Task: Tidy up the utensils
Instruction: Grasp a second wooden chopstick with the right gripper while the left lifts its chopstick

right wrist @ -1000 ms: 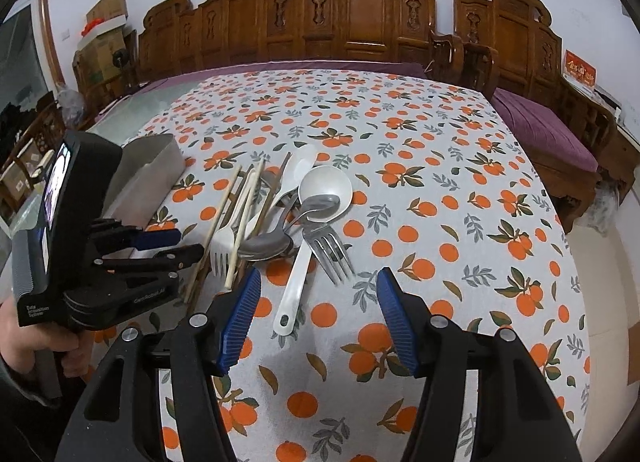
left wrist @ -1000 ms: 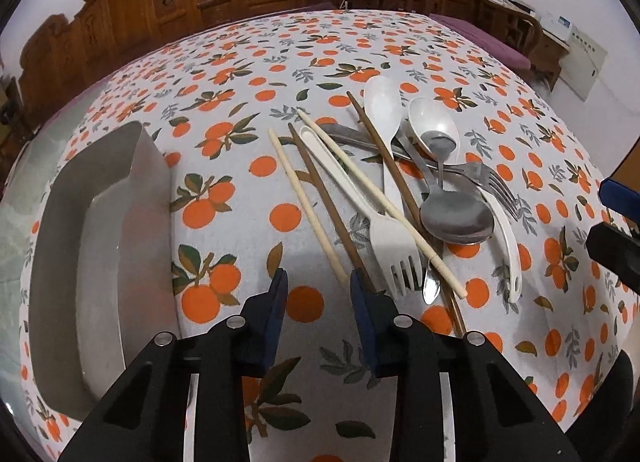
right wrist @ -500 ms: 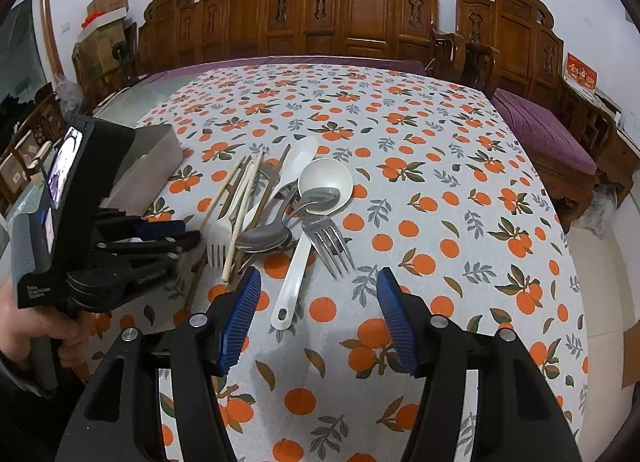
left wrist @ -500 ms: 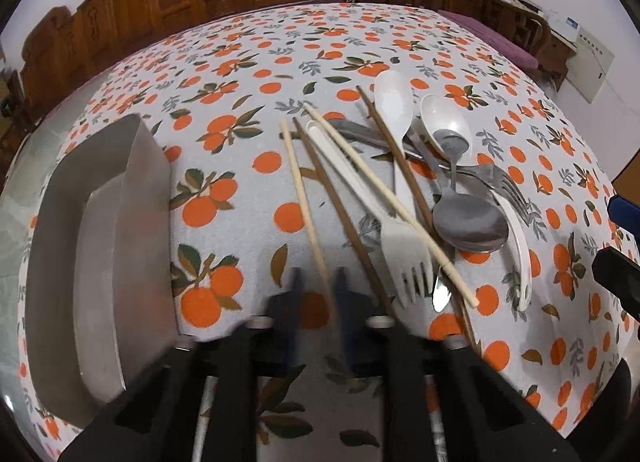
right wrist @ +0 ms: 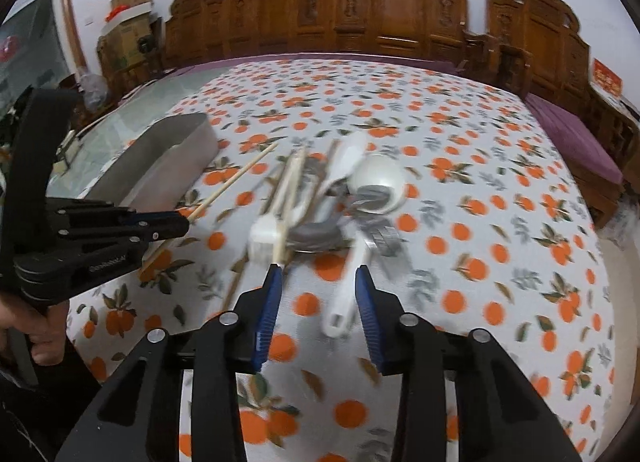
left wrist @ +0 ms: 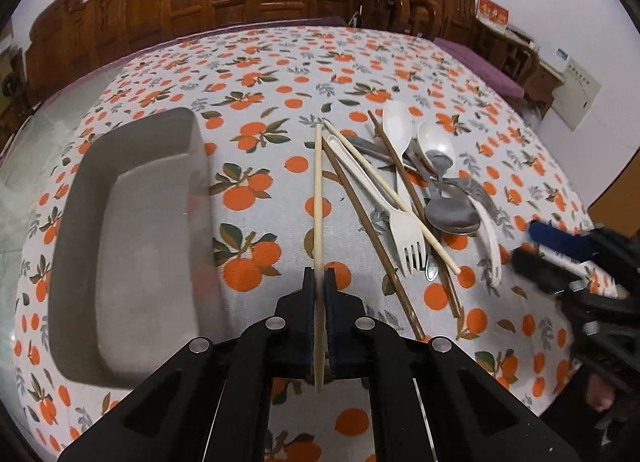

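Two hand-held grippers work over the desk (left wrist: pixel 280 73). The left hand-held gripper (left wrist: pixel 319 282) is clamped on a pale chopstick (left wrist: pixel 318 197), between the metal tray (left wrist: pixel 120 246) and the utensil pile (left wrist: pixel 420 197), with bare cloth beyond. Only the right view shows the right hand-held gripper (right wrist: pixel 318 282) closing, with the white spoon's handle (right wrist: pixel 344 302) between its jaws, untouched.

a home dining room. a large table (left wrist: pixel 280 73) wears an orange-fruit printed tablecloth (right wrist: pixel 480 165), with mixed cutlery (left wrist: pixel 400 197) and a metal tray (left wrist: pixel 132 229) lying on it. carved dark wooden chairs (right wrist: pixel 392 9) line the far edge at twelve o'clock, and a purple-cushioned bench (right wrist: pixel 572 141) sits at three o'clock. cardboard boxes (right wrist: pixel 128 17) are stacked in the corner at ten o'clock against plain white walls.
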The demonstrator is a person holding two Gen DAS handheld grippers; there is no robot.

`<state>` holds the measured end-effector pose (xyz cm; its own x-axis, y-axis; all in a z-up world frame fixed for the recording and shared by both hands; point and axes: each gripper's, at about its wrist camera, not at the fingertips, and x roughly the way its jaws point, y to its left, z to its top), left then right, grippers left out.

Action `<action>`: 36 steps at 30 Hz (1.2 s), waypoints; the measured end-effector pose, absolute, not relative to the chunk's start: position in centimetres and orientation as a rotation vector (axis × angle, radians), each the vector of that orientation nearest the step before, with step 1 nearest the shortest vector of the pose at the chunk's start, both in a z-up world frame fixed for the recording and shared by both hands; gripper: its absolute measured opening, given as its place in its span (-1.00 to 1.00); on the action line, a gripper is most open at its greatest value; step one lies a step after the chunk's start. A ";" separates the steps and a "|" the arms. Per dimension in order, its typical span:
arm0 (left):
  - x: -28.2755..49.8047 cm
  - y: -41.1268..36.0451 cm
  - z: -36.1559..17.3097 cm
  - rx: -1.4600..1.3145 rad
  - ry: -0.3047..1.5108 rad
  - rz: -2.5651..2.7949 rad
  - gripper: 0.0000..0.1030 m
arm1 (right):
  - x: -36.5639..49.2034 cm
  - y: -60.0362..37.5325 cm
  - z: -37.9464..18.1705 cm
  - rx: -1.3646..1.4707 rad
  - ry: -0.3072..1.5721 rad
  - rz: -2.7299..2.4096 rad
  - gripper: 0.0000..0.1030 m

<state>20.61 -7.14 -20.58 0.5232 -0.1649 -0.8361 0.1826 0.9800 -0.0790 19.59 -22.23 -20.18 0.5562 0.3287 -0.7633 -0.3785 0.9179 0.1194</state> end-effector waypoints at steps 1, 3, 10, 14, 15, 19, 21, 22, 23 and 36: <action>20.4 -6.9 -20.3 0.011 0.993 -0.211 -0.93 | 19.7 -21.8 -20.3 -0.060 0.891 0.427 -0.36; 20.1 -6.5 -19.7 0.003 0.981 -0.217 -0.93 | 20.1 -20.6 -20.8 -0.067 0.899 0.441 -0.39; 18.5 -5.8 -17.9 0.004 0.932 -0.226 -0.93 | 21.5 -18.9 -22.5 -0.085 0.943 0.429 -0.53; 17.9 -5.7 -17.3 0.008 0.917 -0.231 -0.93 | 22.4 -18.9 -23.1 -0.076 0.968 0.416 -0.65; 17.8 -5.7 -17.3 0.007 0.916 -0.231 -0.93 | 22.5 -18.8 -23.3 -0.081 0.976 0.412 -0.66; 17.7 -5.6 -17.1 0.004 0.913 -0.232 -0.92 | 22.7 -18.8 -23.7 -0.099 0.985 0.403 -0.86; 17.6 -5.5 -17.0 0.002 0.910 -0.231 -0.93 | 22.7 -18.9 -23.6 -0.097 0.980 0.398 -0.89; 17.5 -5.4 -17.0 0.001 0.909 -0.230 -0.92 | 22.4 -19.1 -23.2 -0.090 0.966 0.406 -0.89; 17.5 -5.3 -17.0 0.001 0.908 -0.229 -0.93 | 22.2 -19.1 -22.8 -0.089 0.954 0.405 -0.89; 17.8 -2.5 -15.1 -0.015 0.870 -0.189 -0.92 | 19.4 -19.6 -15.2 -0.073 0.799 0.416 -0.89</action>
